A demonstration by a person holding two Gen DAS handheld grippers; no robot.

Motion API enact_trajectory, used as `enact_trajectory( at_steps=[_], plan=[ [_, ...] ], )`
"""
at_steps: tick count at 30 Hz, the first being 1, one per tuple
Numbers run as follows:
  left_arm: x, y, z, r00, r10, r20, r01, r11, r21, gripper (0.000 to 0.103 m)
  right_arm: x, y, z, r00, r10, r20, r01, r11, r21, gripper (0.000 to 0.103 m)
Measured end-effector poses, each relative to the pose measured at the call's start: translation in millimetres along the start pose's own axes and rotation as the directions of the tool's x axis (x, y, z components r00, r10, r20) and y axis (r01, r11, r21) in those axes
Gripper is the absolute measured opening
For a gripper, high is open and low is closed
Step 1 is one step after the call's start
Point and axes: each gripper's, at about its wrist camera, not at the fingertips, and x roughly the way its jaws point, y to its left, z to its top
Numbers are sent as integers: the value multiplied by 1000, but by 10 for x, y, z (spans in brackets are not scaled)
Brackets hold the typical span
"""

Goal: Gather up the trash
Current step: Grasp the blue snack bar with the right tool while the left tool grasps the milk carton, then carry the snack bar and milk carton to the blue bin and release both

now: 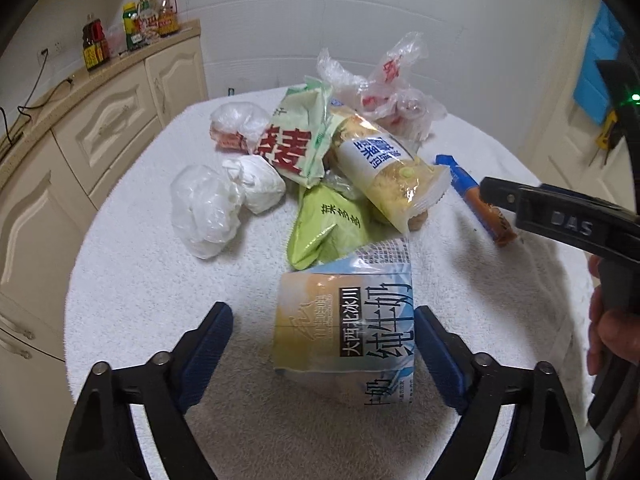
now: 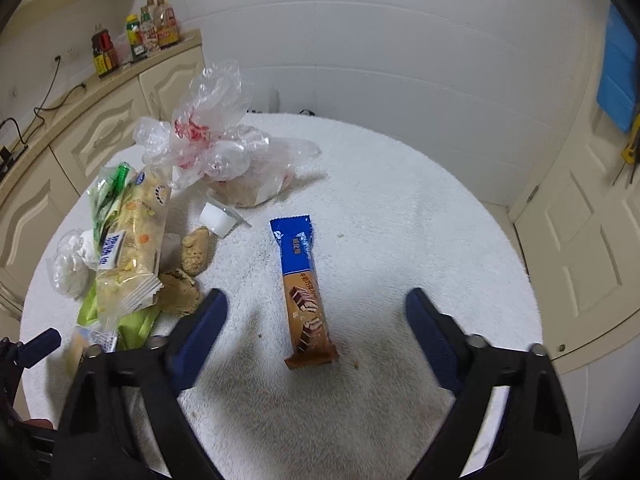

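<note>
A pile of trash lies on a round white-towelled table (image 1: 140,280). My left gripper (image 1: 324,332) is open, its jaws either side of a flat milk pouch (image 1: 344,320) that touches the right finger. Beyond the pouch lie green snack bags (image 1: 332,224), a yellow noodle packet (image 1: 384,168), white crumpled bags (image 1: 208,208) and a clear plastic bag (image 1: 384,88). My right gripper (image 2: 316,312) is open over a blue and brown wafer bar (image 2: 304,292). The bar lies between its jaws, apart from both fingers. The right gripper also shows in the left wrist view (image 1: 560,216).
A small white cup (image 2: 216,220) and brown crumbly lumps (image 2: 192,268) lie beside the pile. Cream cabinets (image 1: 100,120) with sauce bottles (image 1: 132,28) on top stand at the left. A cream door (image 2: 592,240) is at the right, beyond the table edge.
</note>
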Motion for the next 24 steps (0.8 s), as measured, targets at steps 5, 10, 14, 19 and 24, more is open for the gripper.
enact_trajectory(
  at_steps=[5,10,14,19,24],
  plan=[
    [95,-67,1,1000,-9,-17,9,1000,9,61,202,26,5,998,44,-44,-44,999,-7,47],
    [143,-79,21,1000,-14,-13,14,1000,4,59,343,54,-27,995,69,-70,-69,998,0,22],
    [147,-49,37,1000,-16,-7,16,1000,2,59,331,16,-55,994,89,-55,-88,996,20,20],
    [30,13,-53,1000,-12,7,12,1000,-2,59,272,-78,-107,991,128,-44,-126,991,46,20],
    [-118,39,-75,999,-2,38,2,1000,-1,59,83,-122,-187,987,159,-19,-157,985,70,20]
  ],
)
